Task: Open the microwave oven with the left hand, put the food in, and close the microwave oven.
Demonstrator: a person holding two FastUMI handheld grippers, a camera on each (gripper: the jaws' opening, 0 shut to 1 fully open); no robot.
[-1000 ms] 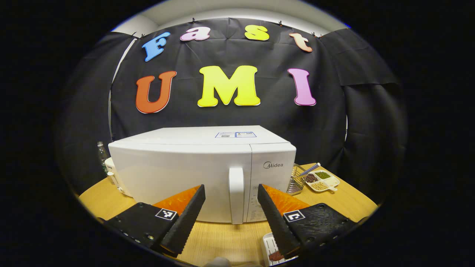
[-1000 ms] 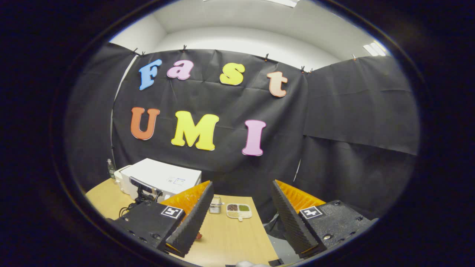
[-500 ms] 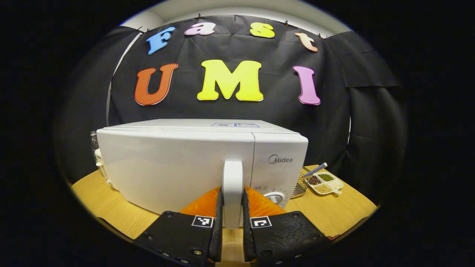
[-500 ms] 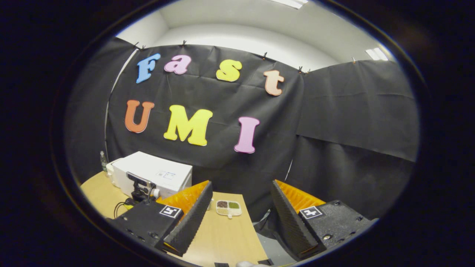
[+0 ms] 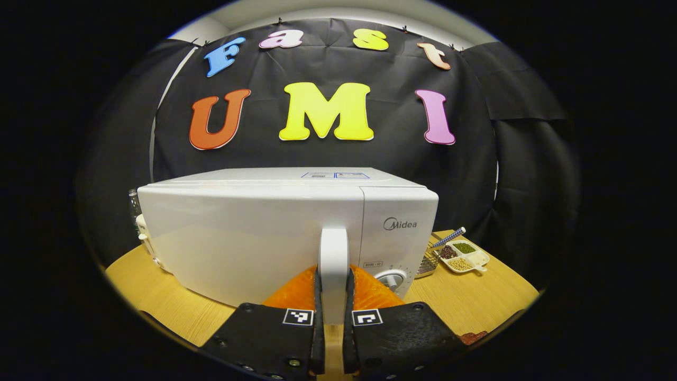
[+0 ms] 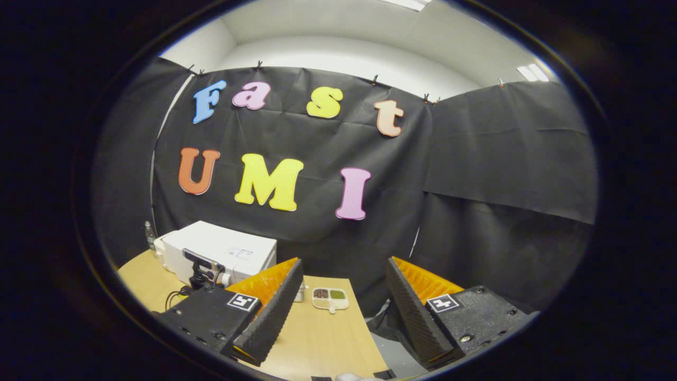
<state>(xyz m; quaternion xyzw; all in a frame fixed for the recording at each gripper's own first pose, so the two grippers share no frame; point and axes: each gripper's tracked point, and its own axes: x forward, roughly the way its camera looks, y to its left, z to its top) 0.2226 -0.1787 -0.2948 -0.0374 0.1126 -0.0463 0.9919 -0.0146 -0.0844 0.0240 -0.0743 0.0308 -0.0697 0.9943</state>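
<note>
Your left gripper (image 5: 333,338) clamps the one microwave (image 5: 254,233) door's single handle (image 5: 334,264); your right gripper (image 6: 341,312) hangs spread, empty.

A white divided dish (image 5: 464,257) of dark, green and tan beans sits near the right edge of the wooden table (image 5: 476,296), with a wire basket (image 5: 427,263) just beside it. A clear bottle (image 5: 134,203) stands at the table's far left edge.

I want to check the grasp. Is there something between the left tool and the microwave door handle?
No. The left tool is shut on the door handle of the microwave oven, one finger on each side; nothing visible lies between them.
</note>
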